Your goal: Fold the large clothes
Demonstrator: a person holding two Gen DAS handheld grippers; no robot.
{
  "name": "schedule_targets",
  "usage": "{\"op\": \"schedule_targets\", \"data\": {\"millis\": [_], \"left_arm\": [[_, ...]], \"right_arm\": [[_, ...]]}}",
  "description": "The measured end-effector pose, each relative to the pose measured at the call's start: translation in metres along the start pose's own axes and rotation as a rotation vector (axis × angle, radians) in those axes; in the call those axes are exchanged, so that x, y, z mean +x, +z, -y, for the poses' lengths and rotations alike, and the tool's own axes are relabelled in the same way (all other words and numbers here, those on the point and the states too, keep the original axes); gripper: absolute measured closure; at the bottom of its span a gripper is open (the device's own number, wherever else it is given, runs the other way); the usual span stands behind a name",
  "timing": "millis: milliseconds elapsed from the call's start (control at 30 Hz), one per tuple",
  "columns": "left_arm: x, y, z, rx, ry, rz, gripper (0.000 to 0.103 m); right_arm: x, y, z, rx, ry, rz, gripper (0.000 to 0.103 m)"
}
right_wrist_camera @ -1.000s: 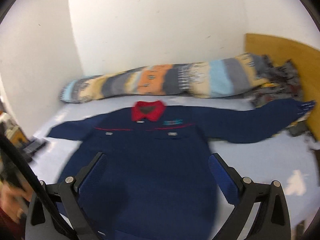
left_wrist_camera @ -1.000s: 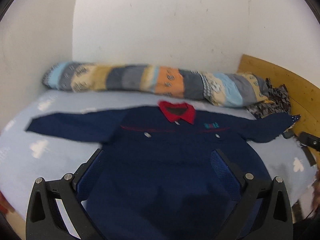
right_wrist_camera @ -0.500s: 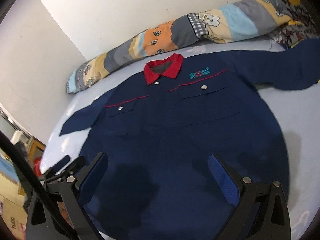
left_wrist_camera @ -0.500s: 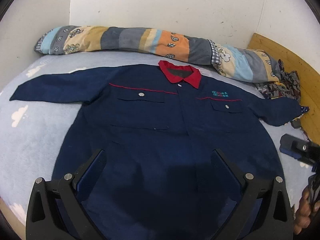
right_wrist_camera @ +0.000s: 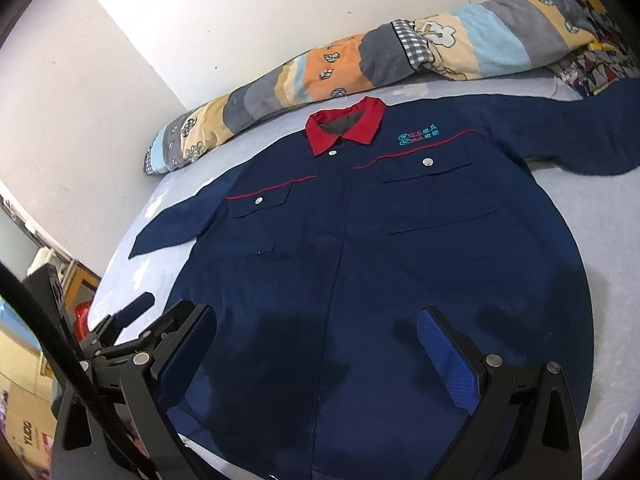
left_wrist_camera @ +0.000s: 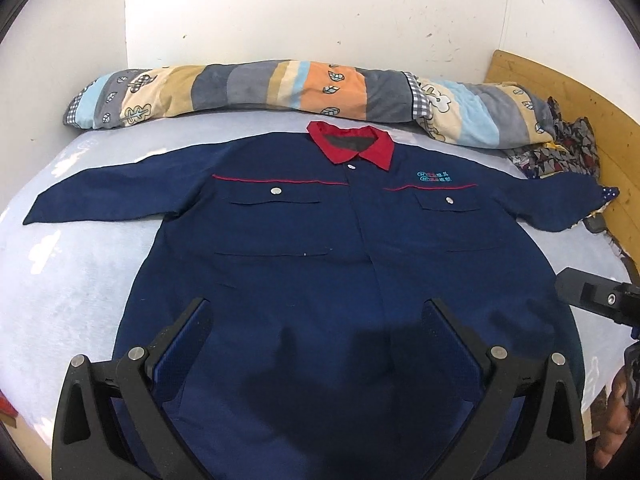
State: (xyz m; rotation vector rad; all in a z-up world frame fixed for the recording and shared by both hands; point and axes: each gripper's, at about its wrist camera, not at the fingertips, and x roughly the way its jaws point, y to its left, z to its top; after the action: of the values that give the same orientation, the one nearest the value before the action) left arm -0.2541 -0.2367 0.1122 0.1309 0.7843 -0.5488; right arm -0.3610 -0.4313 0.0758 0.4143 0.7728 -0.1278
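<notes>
White walls meet in a corner behind a bed [left_wrist_camera: 72,288] covered with a pale blue sheet printed with white clouds. Along the wall at the back edge of the bed lies a long rolled quilt [left_wrist_camera: 304,88] in stripes of grey, orange, tan and light blue. A wooden board [left_wrist_camera: 592,112] stands at the right end of the bed, with a crumpled patterned cloth [left_wrist_camera: 560,152] bunched against it.

Spread flat on the sheet, front side up, we see a large navy work jacket [left_wrist_camera: 320,248] with a red collar [left_wrist_camera: 352,146], thin red piping across the chest, two flapped chest pockets with silver snaps and a small teal logo. Its sleeves reach out to either side; the one on the right ends near the patterned cloth.

We hold our left claw [left_wrist_camera: 318,332] above the lower part of the jacket, its blue-padded fingers wide apart with nothing between them. Our right claw [right_wrist_camera: 316,336] hangs over the same lower area, fingers likewise spread and empty. In the right wrist view the left claw appears at the lower left, over the bed's edge.
</notes>
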Motion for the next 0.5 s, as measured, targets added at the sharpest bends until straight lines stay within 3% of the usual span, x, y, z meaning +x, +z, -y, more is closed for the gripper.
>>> {"op": "schedule_targets", "data": {"millis": [367,500], "left_arm": [[0.001,-0.001,-0.005,0.001,-0.002,-0.01,0.0],[0.0,0.0,-0.011,-0.005,0.044,0.007,0.0]], "right_arm": [[0.001,0.001,-0.002,-0.029,-0.05,-0.008,0.0],[0.001,0.003,0.001,-0.021,-0.067,-0.008,0.0]]}}
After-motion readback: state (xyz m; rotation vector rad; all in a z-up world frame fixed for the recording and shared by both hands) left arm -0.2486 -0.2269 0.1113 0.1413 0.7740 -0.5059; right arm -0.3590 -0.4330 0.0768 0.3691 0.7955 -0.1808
